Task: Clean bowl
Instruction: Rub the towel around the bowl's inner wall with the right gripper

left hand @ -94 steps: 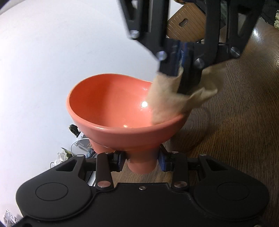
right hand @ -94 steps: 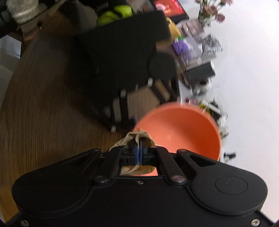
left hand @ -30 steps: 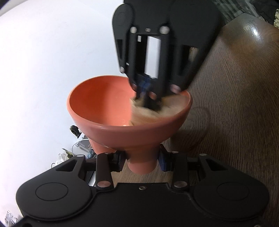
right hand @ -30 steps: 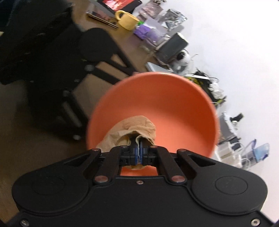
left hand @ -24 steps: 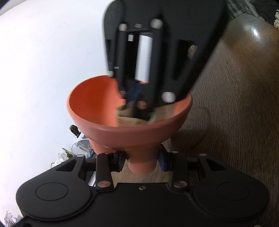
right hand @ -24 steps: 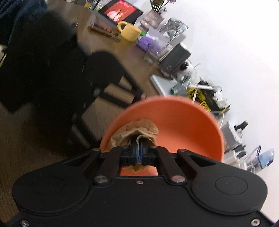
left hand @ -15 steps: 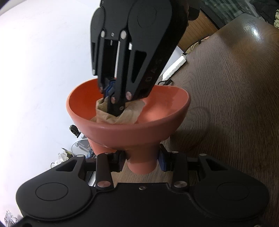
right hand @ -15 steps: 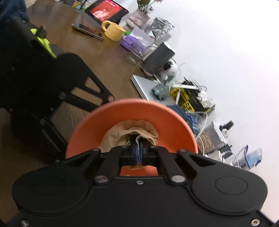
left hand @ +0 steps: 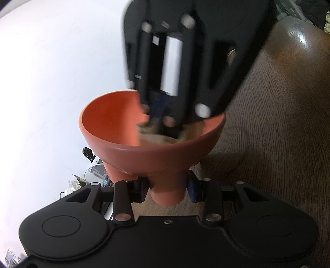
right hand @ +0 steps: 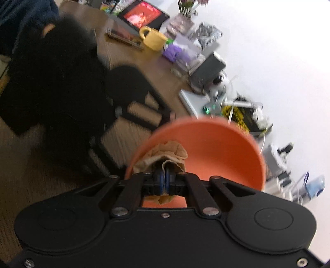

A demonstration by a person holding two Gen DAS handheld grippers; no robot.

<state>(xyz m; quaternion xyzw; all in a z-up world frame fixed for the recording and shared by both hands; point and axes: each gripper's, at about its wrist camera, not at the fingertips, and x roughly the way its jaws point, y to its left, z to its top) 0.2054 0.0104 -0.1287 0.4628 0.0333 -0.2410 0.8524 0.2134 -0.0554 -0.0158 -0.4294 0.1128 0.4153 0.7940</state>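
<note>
An orange footed bowl (left hand: pixel 127 127) is held up above the wooden table, my left gripper (left hand: pixel 167 188) shut on its foot. In the right wrist view the same bowl (right hand: pixel 222 152) fills the middle, tilted toward me. My right gripper (right hand: pixel 165 182) is shut on a crumpled brown paper towel (right hand: pixel 165 153) and presses it against the bowl's inner wall near the rim. In the left wrist view the right gripper (left hand: pixel 163 125) reaches down into the bowl from above, blurred by motion, with the towel (left hand: pixel 152 137) under its tips.
A dark wooden table (left hand: pixel 284 127) lies under the bowl. At its far edge by the white wall stand a yellow mug (right hand: pixel 153 40), a picture frame (right hand: pixel 142 15), a small camera (right hand: pixel 218 82), boxes and cables. A person's dark sleeve (right hand: pixel 24 12) shows at top left.
The right gripper with the towel has swept from the bowl's left inner side back toward the middle and right. The bowl stays held by its foot in the left gripper.
</note>
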